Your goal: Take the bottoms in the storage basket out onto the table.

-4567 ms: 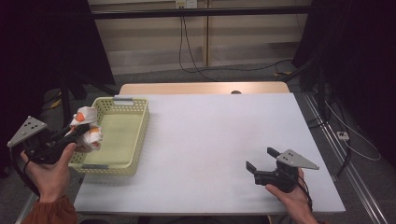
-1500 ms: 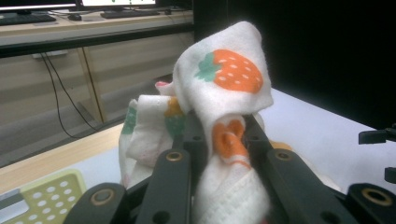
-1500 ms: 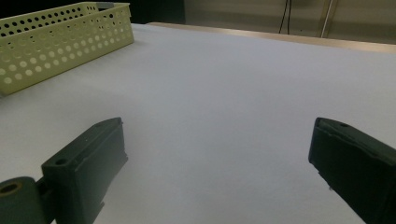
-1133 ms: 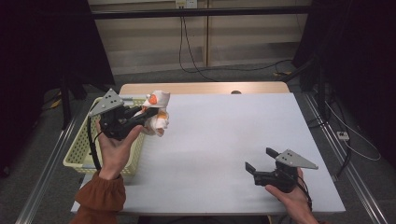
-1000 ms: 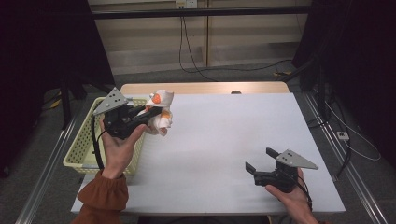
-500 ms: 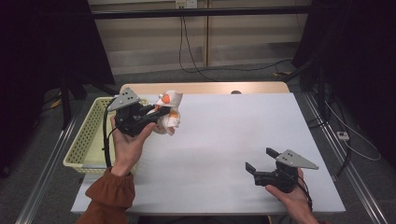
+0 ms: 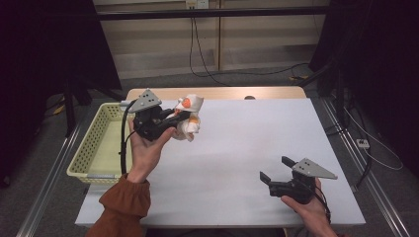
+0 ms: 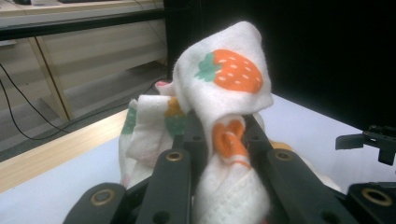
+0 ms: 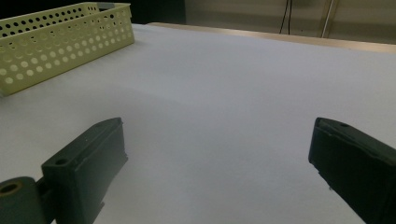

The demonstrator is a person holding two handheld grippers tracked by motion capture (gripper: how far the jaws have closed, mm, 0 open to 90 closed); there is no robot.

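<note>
Cloth (image 8: 224,93) (strawberry print) stands bunched, long axis upright, pinched in left gripper (image 8: 219,140); right gripper (image 9: 215,154) spread.

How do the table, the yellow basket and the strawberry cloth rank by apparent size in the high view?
1. Table, by far the largest.
2. Yellow basket.
3. Strawberry cloth, bunched in the left gripper, so its spread-out size is unsure.
</note>
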